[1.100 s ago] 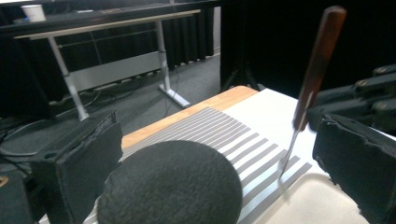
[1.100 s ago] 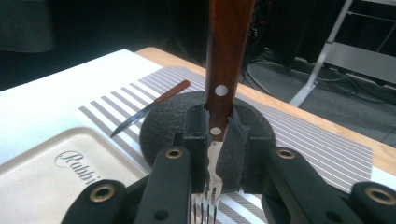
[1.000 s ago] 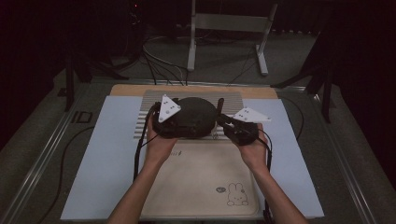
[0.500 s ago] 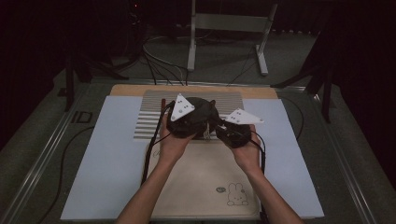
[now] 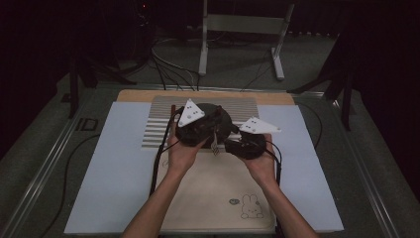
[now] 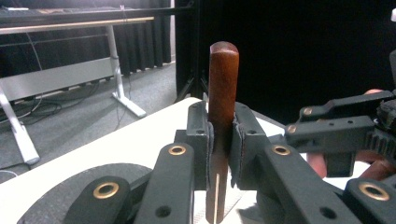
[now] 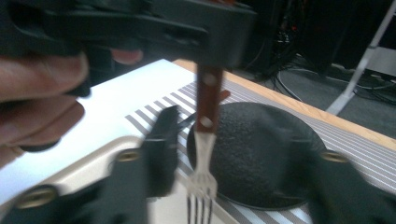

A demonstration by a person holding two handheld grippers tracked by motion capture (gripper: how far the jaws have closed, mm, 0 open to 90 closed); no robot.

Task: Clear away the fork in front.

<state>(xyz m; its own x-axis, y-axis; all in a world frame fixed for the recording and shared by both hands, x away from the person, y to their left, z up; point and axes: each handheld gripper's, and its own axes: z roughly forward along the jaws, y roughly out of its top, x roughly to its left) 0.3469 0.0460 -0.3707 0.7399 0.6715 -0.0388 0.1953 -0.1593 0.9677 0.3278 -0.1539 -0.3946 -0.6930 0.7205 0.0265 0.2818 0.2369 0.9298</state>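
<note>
Clamping wooden fork handle (image 6: pixel 222 93), left gripper (image 6: pixel 219 135)

The fork (image 7: pixel 204 140) has a reddish-brown wooden handle (image 6: pixel 222 88) with pale rivets and a silver metal head. The plate (image 7: pixel 261 154) is black with a rough, speckled look. Under it lies a mat (image 5: pixel 158 124) striped in grey and white. The nearer mat (image 5: pixel 213 193) is plain cream, with a small rabbit drawn in outline (image 5: pixel 251 207) near its corner. Both rest on a pale blue-white sheet (image 5: pixel 119 168), with a tan wooden edge (image 5: pixel 143 95) behind. The grippers are black with brass-coloured rivets (image 6: pixel 177 150), and each carries a light grey triangular plate (image 5: pixel 190 113). The floor is grey, the backdrop black.
</note>
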